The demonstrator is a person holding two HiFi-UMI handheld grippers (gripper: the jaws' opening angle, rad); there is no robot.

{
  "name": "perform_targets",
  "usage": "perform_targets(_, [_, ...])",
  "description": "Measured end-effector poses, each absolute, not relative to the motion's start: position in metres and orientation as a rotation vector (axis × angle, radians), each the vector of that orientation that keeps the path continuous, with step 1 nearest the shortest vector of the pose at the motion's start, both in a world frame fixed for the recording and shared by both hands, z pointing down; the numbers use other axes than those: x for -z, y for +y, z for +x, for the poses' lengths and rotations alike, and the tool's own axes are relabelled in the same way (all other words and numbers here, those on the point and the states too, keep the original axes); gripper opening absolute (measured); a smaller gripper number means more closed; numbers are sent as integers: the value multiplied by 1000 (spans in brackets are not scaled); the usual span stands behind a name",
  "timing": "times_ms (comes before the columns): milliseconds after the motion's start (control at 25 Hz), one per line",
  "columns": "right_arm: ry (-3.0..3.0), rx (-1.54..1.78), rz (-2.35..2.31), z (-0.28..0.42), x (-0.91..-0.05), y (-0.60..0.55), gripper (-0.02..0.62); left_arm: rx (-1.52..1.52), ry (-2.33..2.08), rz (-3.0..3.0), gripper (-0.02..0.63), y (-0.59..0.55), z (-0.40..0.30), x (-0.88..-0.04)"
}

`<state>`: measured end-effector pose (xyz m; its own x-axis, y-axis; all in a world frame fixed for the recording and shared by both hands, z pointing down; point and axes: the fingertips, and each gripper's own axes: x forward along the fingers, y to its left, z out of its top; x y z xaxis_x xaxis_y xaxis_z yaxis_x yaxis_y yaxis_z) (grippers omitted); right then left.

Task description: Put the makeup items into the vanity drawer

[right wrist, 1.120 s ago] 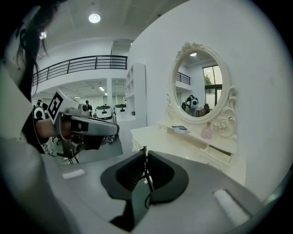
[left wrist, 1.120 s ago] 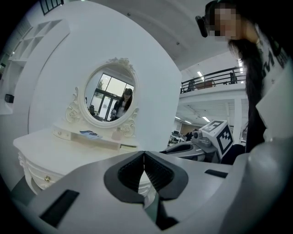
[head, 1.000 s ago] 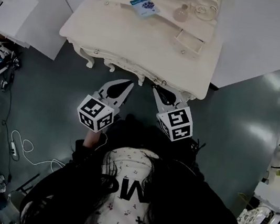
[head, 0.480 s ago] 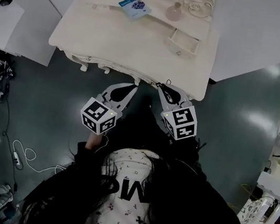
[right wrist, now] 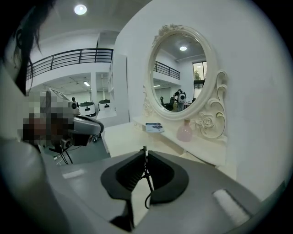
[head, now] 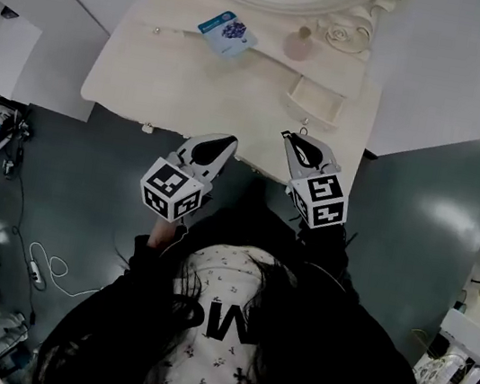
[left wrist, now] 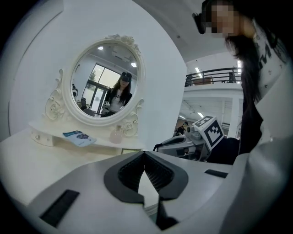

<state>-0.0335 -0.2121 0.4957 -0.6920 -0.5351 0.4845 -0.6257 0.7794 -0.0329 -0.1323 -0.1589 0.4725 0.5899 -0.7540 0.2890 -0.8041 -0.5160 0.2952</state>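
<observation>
Cream vanity [head: 194, 88], blue packet [head: 228, 31], pink bottle [head: 298, 44], small drawer [head: 317, 102] open

Big white letters stand on the person's dark top [head: 232, 322]: an "M", then a round letter half hidden by hair. The blue packet [head: 228, 31] on the counter [head: 168, 74] has print too small to read. The cubes on the left claw [head: 223, 143] and right claw [head: 295, 138] show black-and-white squares, not words.

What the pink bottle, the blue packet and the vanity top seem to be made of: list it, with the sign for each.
Pink bottle: likely glass or clear plastic; it looks translucent.
Blue packet: printed card or plastic film, flat and thin; which of the two, I cannot tell.
Vanity top: probably cream-painted wood or board, with an even, smooth surface and a carved edge.
</observation>
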Motion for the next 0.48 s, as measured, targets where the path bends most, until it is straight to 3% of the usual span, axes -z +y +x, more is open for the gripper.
perform_targets(480, [-2438, -344, 910, -6, -537, -314, 32, -239, -1194, 2427, 0, -220, -111, -475])
